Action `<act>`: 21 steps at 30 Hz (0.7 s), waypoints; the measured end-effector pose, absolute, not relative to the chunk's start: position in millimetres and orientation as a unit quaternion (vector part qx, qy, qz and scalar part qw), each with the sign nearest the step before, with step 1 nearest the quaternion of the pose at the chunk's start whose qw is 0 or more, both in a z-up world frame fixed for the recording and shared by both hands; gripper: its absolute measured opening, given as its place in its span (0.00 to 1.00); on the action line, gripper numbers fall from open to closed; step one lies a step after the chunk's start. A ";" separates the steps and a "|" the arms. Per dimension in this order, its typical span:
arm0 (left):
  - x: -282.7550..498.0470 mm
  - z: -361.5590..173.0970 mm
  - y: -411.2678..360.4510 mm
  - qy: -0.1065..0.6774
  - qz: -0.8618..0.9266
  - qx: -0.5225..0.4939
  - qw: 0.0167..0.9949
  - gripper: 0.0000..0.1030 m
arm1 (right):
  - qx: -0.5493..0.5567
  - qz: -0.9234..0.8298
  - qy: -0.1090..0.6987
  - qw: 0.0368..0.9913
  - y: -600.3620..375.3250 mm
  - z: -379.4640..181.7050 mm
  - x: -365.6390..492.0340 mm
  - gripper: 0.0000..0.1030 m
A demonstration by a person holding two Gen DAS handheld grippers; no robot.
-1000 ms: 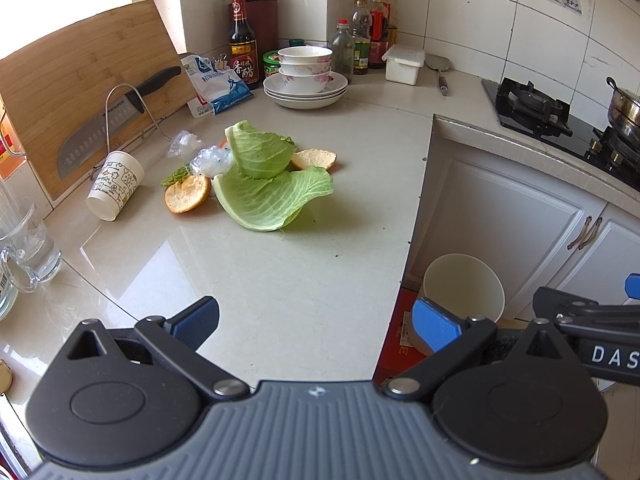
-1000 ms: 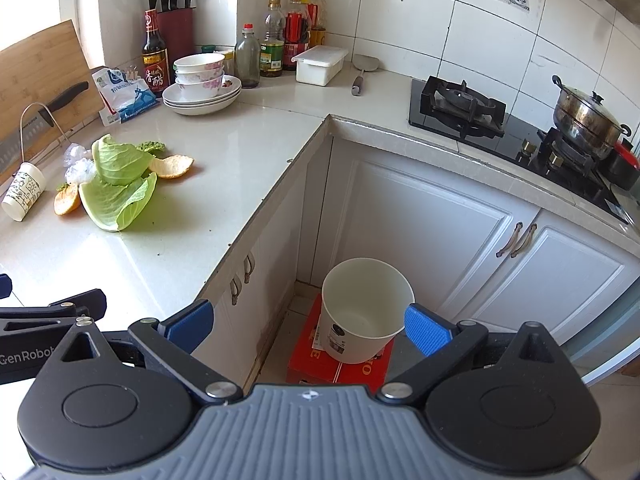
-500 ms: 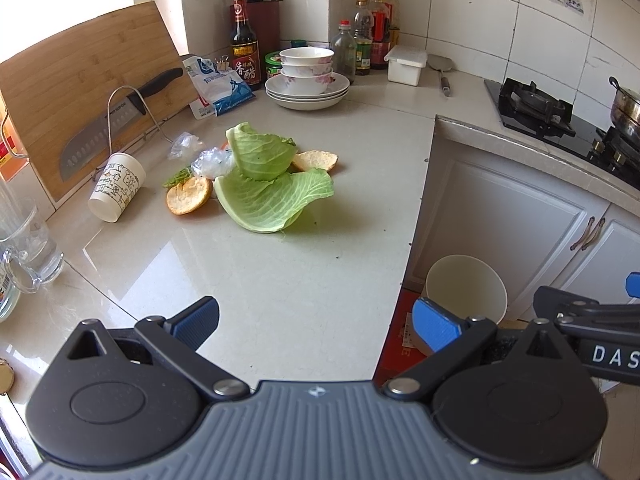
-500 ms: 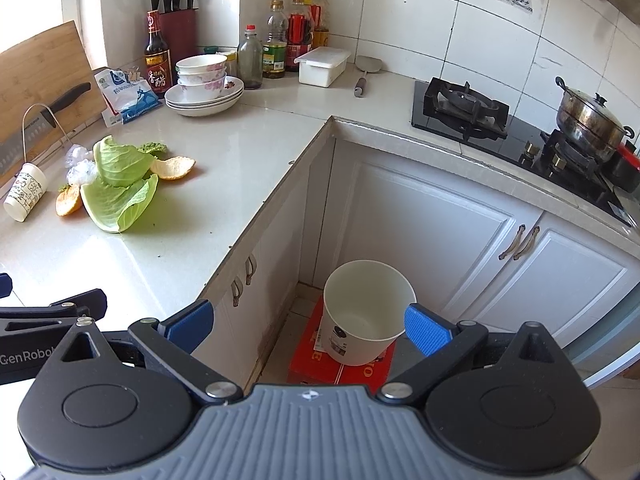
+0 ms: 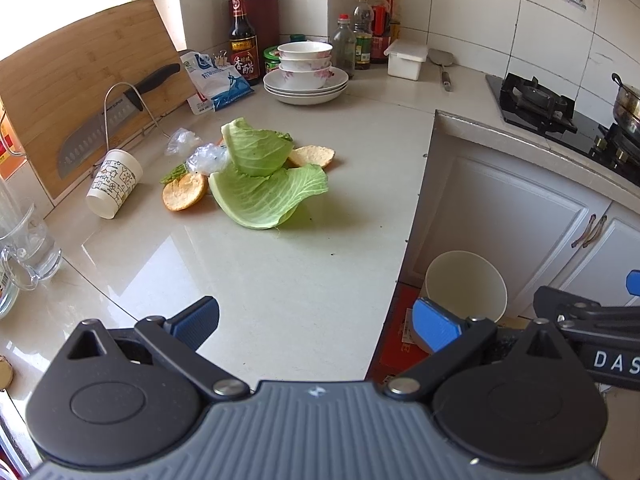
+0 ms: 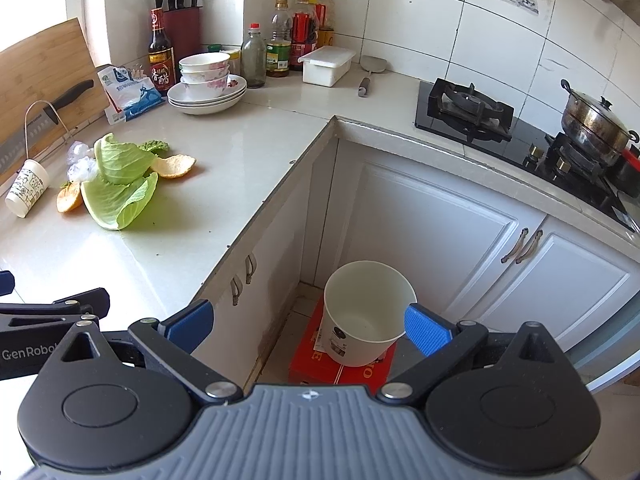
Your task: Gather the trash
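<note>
Both tongs hang wide and empty — the left tongs [image 5: 316,322] over the near bench [image 5: 280,280], the right tongs [image 6: 308,326] out past its edge, above the bin [image 6: 366,312] on the floor. The trash lies well ahead of the left tongs: cabbage leaves [image 5: 266,184], peels [image 5: 185,197], crumpled plastic [image 5: 202,158] and a tipped cup [image 5: 114,188]. Best to take the top leaf first — pinch it by its thick rib, lift clear, then carry it right and low over the bin before letting go.
</note>
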State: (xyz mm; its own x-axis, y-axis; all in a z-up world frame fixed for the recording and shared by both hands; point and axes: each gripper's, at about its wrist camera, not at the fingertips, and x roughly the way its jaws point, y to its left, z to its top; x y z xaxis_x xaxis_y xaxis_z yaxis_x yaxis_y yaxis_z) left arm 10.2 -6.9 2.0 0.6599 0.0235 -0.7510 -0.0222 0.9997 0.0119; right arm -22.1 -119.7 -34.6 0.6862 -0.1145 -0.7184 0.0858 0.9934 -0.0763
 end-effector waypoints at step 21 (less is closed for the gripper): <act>23.3 -5.2 -31.2 0.426 0.039 -0.008 0.904 0.99 | -0.065 0.032 0.388 0.919 -149.2 -39.5 4.5 1.00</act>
State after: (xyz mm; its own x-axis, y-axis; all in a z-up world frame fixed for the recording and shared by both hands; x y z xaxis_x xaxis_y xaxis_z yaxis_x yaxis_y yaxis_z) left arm 23.3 -31.2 -5.2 0.6345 0.0635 -0.7703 -0.0763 0.9969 0.0194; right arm 4.5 -149.2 -39.5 0.6963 0.0077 -0.7177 -0.1088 0.9895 -0.0949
